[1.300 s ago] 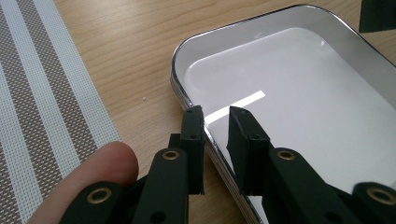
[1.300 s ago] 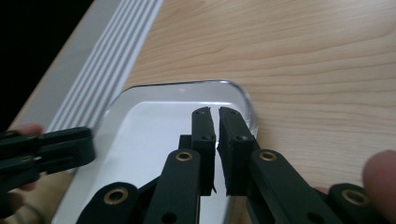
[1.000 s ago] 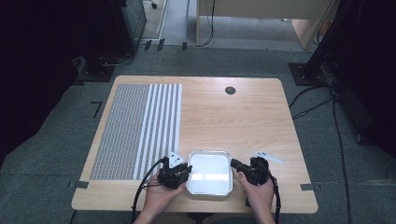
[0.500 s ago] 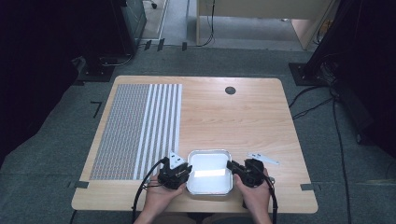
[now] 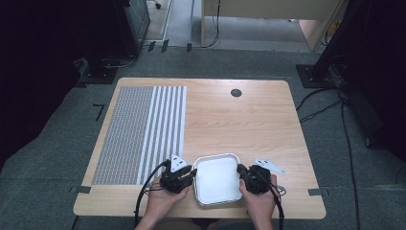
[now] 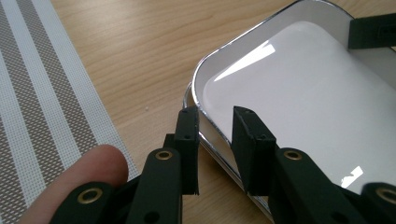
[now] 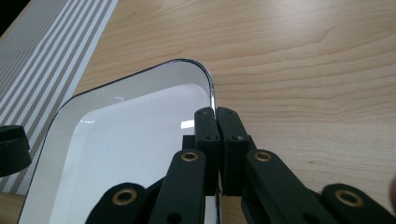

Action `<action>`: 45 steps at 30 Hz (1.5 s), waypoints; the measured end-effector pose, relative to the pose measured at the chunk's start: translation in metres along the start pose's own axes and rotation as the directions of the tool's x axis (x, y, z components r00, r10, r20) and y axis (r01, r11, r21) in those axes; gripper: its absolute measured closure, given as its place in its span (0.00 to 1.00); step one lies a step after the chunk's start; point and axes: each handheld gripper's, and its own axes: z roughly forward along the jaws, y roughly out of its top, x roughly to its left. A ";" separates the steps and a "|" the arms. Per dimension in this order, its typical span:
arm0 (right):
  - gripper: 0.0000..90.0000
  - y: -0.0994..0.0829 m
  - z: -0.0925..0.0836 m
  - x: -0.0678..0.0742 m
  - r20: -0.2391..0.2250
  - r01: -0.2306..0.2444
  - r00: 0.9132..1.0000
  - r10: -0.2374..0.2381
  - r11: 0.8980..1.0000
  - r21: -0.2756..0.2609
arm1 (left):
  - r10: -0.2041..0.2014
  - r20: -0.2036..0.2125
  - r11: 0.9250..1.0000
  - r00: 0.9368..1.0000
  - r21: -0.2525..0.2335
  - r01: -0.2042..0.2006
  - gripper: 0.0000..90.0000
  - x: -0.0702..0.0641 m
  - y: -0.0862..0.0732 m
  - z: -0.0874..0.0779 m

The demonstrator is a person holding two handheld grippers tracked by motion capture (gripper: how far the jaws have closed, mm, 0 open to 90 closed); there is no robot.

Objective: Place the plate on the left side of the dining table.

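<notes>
Item: white enamel tray [image 5: 218, 179], rectangular, rounded corners, thin dark metal rim, empty. It lies flat on the desk [image 5: 249, 120] near the edge closest to the person, long sides running toward the far edge. Lying level and empty, it probably needs a hold on two opposite sides to come up without tipping, which would explain a gripper at each flank.

Right gripper [image 5: 243, 173]: at the tray's right rim. In the right gripper view its fingers [image 7: 207, 125] stand pressed together with the tray's thin wall pinched between them, one finger inside the rim and one outside. The jaws have just been closing; the grip looks complete.

Left gripper [image 5: 190, 173]: at the tray's left rim. In the left gripper view its fingers [image 6: 187, 135] stand narrowly apart and straddle the rim, with a visible gap on the inner side, so they do not press on it. The jaws have just been opening slightly, perhaps to reseat before clamping. A fingertip of the person's hand [image 6: 79, 179] shows beside the gripper body.

Woven placemat [image 5: 143, 134]: left of the tray, grey and white stripes, flat, well clear of the left rim.

Grey three-cornered plate [image 5: 269, 166]: part of the right gripper, just right of the tray.

Cable port [image 5: 236, 92]: small dark round fitting, far beyond the tray near the desk's far edge.
</notes>
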 end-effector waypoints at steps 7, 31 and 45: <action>0.99 0.009 -0.006 -0.010 0.021 -0.037 0.999 0.037 0.999 -0.003 | -0.010 0.026 1.000 1.000 0.002 0.010 0.78 -0.001 0.001 -0.001; 0.91 0.016 -0.004 -0.022 -0.008 -0.056 0.998 0.056 0.998 0.013 | 0.049 -0.076 0.997 0.996 0.069 -0.044 0.82 -0.014 -0.003 0.021; 0.93 0.017 0.002 -0.026 0.032 0.001 0.999 -0.002 1.000 0.021 | 0.058 -0.073 0.997 0.996 0.056 -0.054 0.81 -0.015 0.004 0.036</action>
